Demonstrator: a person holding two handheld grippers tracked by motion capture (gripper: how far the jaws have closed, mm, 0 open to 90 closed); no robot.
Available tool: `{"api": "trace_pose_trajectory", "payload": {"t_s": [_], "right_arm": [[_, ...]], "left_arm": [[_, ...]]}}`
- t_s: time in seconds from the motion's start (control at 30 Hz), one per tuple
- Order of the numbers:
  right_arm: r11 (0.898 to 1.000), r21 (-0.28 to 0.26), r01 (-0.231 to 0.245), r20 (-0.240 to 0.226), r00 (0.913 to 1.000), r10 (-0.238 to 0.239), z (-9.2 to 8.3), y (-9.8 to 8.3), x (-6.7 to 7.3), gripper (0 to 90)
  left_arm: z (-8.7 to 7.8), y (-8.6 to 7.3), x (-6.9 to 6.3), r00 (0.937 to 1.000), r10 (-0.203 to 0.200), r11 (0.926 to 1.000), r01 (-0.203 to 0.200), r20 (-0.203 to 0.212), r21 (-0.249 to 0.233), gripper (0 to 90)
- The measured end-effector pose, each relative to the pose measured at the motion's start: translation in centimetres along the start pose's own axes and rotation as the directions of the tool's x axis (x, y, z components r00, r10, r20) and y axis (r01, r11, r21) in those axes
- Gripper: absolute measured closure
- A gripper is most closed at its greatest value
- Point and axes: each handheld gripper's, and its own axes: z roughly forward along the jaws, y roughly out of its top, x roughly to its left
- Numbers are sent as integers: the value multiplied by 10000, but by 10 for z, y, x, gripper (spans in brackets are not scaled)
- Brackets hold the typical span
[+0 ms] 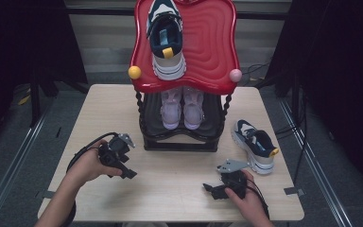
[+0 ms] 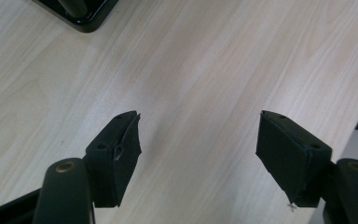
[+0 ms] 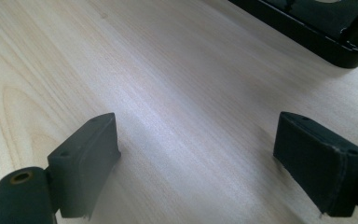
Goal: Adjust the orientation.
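Observation:
A two-tier shoe rack (image 1: 179, 142) stands at the middle of the wooden table (image 1: 170, 189). On its red top shelf (image 1: 208, 47) lies one navy-and-white sneaker (image 1: 166, 40). The lower black shelf holds a pair of pale pink shoes (image 1: 182, 109). A second navy-and-white sneaker (image 1: 256, 145) rests on the table right of the rack. My left gripper (image 1: 127, 172) is low over the table left of the rack, open, nothing between its pads (image 2: 121, 149). My right gripper (image 1: 210, 190) sits near the front edge, open and empty, its pads (image 3: 88, 158) just above bare wood.
The rack's black base corner (image 2: 81, 16) lies beyond the left gripper, and its base edge (image 3: 317, 28) beyond the right one. Yellow (image 1: 134, 72) and pink (image 1: 235, 75) knobs stick out from the red shelf. Dark curtains flank the table.

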Motion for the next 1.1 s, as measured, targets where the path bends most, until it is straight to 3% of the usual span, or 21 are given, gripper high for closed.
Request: {"api": "trace_pose_trajectory", "payload": {"t_s": [0.27,0.43,0.5,0.6,0.83,0.97,1.1], "right_arm": [[10000,-3,4,-1,10000,-4,0,0,0,131],[10000,5,-4,-1,10000,4,0,0,0,131],[10000,11,-14,-4,10000,14,0,0,0,131],[10000,4,2,6,10000,-2,0,0,0,130],[10000,17,-36,41,10000,36,0,0,0,128],[10000,22,11,-16,10000,-11,-1,-1,0,128],[9999,24,113,-146,9998,-112,-3,-2,-2,128]], "left_arm": [[23,-14,1,9997,-230,9976,222,-120,-648,290],[35,-21,2,9977,-566,9898,511,-374,-1326,290],[39,-23,2,9980,-455,9897,391,-440,-1379,290],[47,-28,2,9966,-611,9870,519,-560,-1523,285],[56,-35,1,9910,-672,9796,435,-1160,-1964,285],[61,-38,-1,9870,-658,9689,280,-1466,-2460,260],[65,-43,-2,9864,-715,9511,228,-1479,-3082,214]]}}
